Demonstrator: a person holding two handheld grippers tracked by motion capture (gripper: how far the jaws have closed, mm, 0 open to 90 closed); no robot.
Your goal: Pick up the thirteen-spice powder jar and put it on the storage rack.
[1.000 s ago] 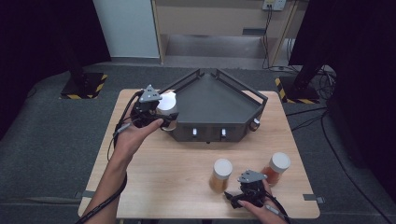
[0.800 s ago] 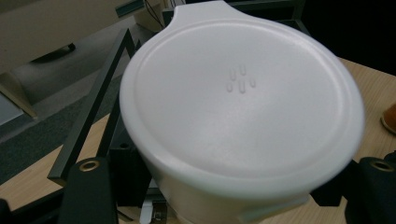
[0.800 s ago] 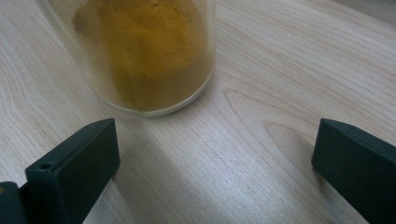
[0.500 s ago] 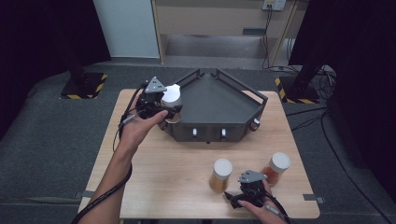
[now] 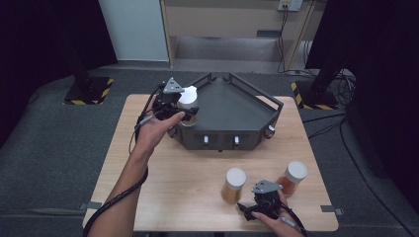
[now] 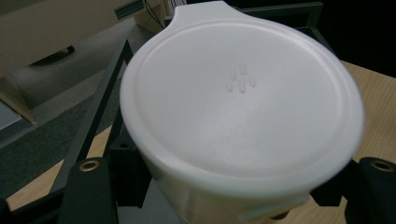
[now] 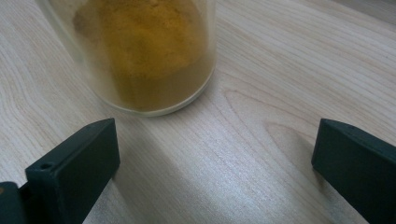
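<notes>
My left gripper is shut on a jar with a white lid and holds it over the left edge of the black tray. In the left gripper view the white lid looms close, with a black jaw on each side of the jar below it. Near the table's front edge my right gripper stands open on the wood. A clear jar of yellow powder stands just ahead of its jaws, a little to one side, not between them. That jar has a white lid too.
A second white-lidded jar with orange contents stands to the right of the right gripper. The black tray has raised bars along its rim. Bare wooden tabletop lies at the front left.
My left gripper has carried the white-lidded jar to the right and slightly farther away, from beside the tray to over its left edge. The right gripper has stayed put.
</notes>
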